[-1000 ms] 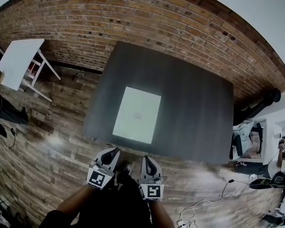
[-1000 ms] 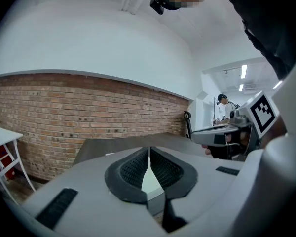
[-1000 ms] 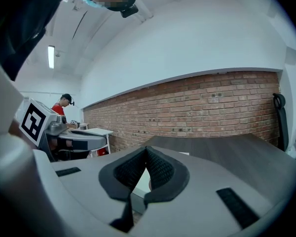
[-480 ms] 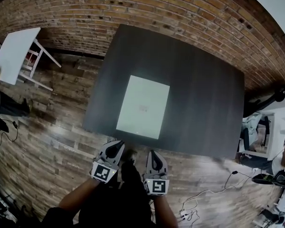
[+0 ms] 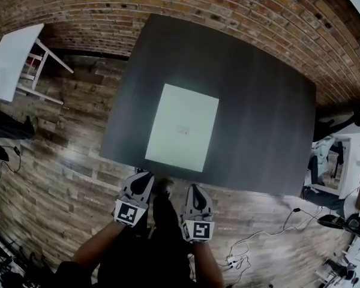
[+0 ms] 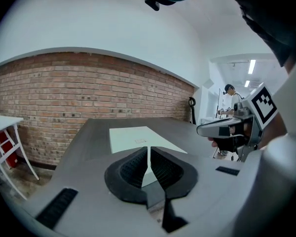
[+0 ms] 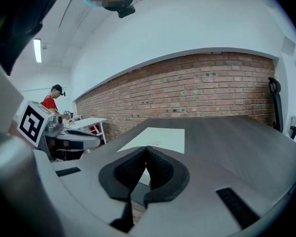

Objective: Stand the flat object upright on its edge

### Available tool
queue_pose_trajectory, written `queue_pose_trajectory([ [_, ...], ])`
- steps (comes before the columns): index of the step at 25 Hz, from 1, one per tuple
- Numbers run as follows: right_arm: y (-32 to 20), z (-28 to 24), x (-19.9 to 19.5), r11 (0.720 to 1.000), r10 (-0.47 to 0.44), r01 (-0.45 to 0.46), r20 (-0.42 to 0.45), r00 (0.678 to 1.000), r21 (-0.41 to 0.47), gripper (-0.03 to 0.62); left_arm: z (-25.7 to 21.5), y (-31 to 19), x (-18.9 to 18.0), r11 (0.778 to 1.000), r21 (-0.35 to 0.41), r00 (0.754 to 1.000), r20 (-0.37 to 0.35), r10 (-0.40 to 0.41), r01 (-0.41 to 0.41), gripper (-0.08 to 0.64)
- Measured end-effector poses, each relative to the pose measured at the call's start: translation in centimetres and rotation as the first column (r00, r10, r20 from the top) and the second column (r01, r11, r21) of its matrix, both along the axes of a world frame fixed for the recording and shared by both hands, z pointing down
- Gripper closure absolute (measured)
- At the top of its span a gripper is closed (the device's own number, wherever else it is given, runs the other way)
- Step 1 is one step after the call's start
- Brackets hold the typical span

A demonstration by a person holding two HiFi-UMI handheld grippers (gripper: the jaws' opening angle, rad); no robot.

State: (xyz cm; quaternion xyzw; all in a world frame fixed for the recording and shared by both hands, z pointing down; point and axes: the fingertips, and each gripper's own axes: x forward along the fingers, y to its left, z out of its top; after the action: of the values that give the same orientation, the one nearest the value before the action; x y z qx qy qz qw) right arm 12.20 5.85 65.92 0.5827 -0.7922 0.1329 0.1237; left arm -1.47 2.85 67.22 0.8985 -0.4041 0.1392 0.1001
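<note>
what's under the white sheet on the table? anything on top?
The sheet lies flat on the dark table; bare tabletop shows all round it. On top, only a small faint mark. Whatever is beneath is covered.

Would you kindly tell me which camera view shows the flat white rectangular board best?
The head view: the flat white rectangular board lies on the dark grey table, whole outline visible. Both gripper views show it foreshortened, near part hidden behind shut jaws.

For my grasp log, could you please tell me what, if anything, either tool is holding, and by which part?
Nothing is held: the left tool and the right tool are shut and empty; the white sheet lies flat on the table.
</note>
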Motion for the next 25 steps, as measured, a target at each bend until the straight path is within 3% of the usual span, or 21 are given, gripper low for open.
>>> queue_pose_trajectory([
  [10, -0.9, 4.0, 1.9, 0.997, 0.034, -0.035, -0.02, 0.999, -0.069, 0.568, 3.9, -2.0, -0.6, 1.0, -0.018, 0.999, 0.038, 0.01, -0.01, 0.515],
  [16, -1.3, 6.2, 3.2, 0.989, 0.108, -0.108, -0.005, 0.994, -0.102, 0.568, 6.2, -2.8, -0.9, 0.998, -0.056, 0.998, 0.054, 0.012, -0.009, 0.514],
  [23, -1.5, 7.9, 3.5, 0.984, 0.094, -0.096, -0.021, 0.995, -0.148, 0.566, 7.4, -3.0, -1.4, 0.998, -0.055, 1.0, 0.025, -0.002, 0.003, 0.514],
  [25, -1.6, 8.4, 3.8, 0.983, 0.097, -0.099, -0.021, 0.995, -0.155, 0.518, 8.0, -3.1, -1.8, 0.998, -0.066, 0.999, 0.029, -0.021, 0.023, 0.512],
])
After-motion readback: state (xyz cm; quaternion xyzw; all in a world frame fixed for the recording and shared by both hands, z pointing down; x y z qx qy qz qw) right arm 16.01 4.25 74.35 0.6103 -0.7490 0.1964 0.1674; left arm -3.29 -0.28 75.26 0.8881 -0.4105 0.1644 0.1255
